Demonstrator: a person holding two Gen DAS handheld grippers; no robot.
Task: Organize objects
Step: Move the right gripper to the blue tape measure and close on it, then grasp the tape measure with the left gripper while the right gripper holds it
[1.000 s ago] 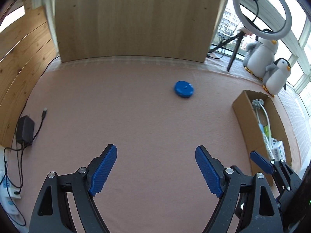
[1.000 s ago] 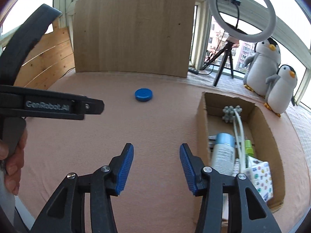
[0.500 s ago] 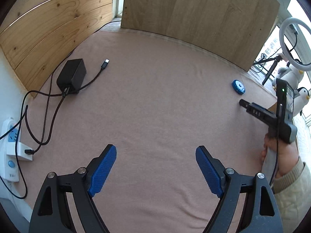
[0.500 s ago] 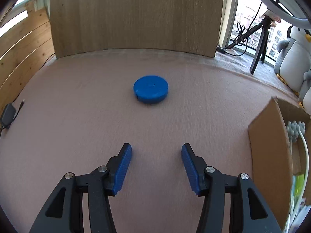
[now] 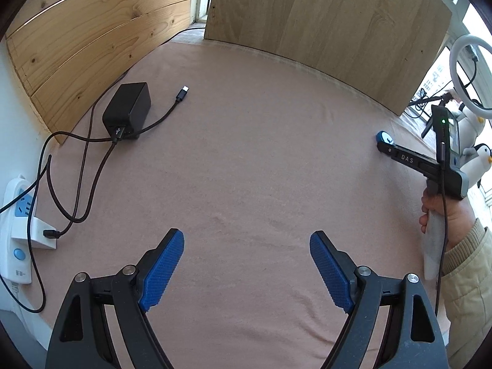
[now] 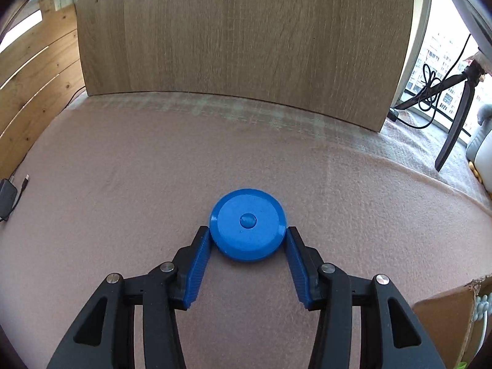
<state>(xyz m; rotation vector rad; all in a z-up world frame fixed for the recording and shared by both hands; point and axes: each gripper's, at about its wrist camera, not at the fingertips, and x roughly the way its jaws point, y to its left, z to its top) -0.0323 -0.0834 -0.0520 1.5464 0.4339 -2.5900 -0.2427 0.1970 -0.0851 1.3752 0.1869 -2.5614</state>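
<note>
A round blue disc [image 6: 247, 226] with a small centre button lies flat on the pink cloth [image 6: 123, 169]. My right gripper [image 6: 247, 230] has it between its blue pads; the jaws are closing, and both pads meet the disc's rim on its near half. In the left wrist view the same disc [image 5: 383, 137] peeks out at the far right, in front of the hand-held right gripper's body. My left gripper [image 5: 246, 236] hangs open and wide over bare cloth, with nothing between its fingers.
A black charger [image 5: 127, 109] with a loose cable plug [image 5: 184, 88] and a white power strip [image 5: 15, 230] lie at the left edge. A wooden board [image 6: 240, 30] stands behind. A cardboard box corner [image 6: 446, 310], a tripod leg [image 6: 455, 117] and penguin toys [image 5: 481, 153] are on the right.
My right gripper moved forward and down until the blue disc came between its pads, and the jaws narrowed. My left gripper swung left earlier, then held still and open.
</note>
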